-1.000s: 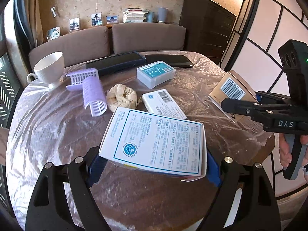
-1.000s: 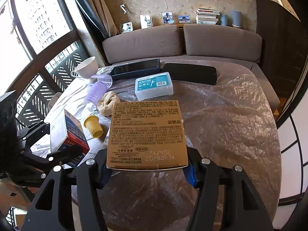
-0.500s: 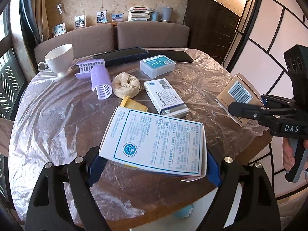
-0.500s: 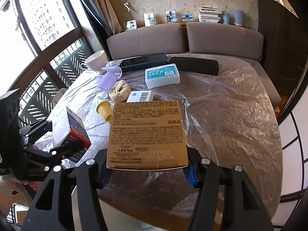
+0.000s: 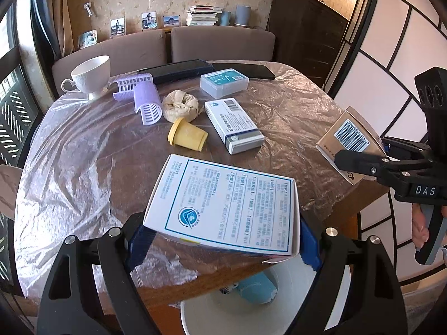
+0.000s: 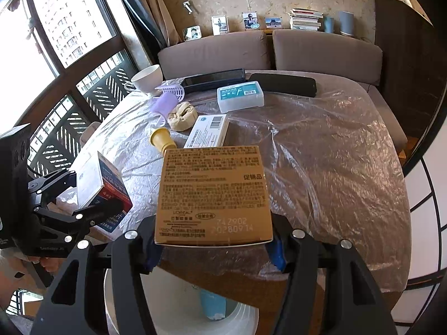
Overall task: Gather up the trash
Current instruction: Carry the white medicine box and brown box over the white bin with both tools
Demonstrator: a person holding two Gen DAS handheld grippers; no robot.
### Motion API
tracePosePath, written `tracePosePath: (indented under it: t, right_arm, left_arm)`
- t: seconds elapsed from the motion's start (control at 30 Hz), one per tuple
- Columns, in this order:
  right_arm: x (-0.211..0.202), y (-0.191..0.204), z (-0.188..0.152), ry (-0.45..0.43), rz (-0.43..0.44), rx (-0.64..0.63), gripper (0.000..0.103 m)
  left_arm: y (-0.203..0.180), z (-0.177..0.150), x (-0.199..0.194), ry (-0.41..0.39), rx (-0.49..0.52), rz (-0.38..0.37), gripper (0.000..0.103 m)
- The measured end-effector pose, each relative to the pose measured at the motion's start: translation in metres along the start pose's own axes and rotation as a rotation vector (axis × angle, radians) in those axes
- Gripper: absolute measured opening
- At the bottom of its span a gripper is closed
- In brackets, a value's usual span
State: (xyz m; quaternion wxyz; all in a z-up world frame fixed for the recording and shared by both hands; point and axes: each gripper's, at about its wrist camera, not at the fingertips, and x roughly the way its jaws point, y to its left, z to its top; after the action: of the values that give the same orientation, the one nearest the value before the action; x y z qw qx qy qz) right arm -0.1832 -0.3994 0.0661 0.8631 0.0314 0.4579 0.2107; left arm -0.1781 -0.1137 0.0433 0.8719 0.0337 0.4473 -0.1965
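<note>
1. Two boxes are in hand at once, one per gripper, so a single trip can drop both. The white box is clamped by its side edges between the left gripper and its blue pads, printed face up. It sits at the near table edge, over the bin below.
2. The brown box is pinched the same way by the right gripper, fingers pressed on its two sides. It too hangs at the table edge above the bin's white rim.
3. The flat, edge-on hold probably keeps each box level and lets it fall straight once the fingers part.
4. The bin stands on the floor just under the near edge, likely so trash can be carried off the table and released without a long reach. A blue item already lies inside.
5. Still on the plastic-covered table: a small carton, a yellow cup on its side, a crumpled wad, purple rollers, a clear case.
6. The teacup and two dark flat items sit at the far side, seemingly not trash.
</note>
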Motion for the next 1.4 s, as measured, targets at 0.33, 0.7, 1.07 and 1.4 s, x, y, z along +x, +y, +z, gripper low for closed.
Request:
tracePosePath:
  t: [0.33, 0.7, 1.07, 1.4]
  right_arm:
    - [-0.009, 0.015, -0.018, 0.018, 0.017, -0.057, 0.058]
    - [-0.017, 0.026, -0.034, 0.044, 0.02, -0.11, 0.058]
    - [-0.023, 0.035, -0.057, 0.095, 0.041, -0.146, 0.058]
    - [-0.022, 0.042, -0.075, 0.158, 0.065, -0.161, 0.058]
  left_arm:
    - [-0.007, -0.015, -0.013, 0.007, 0.003, 0.019, 0.086]
    - [-0.013, -0.03, -0.026, -0.002, 0.006, 0.037, 0.086]
    - [-0.013, -0.047, -0.035, 0.011, 0.006, 0.037, 0.086]
    - [-0.014, -0.061, -0.037, 0.053, 0.022, 0.016, 0.086]
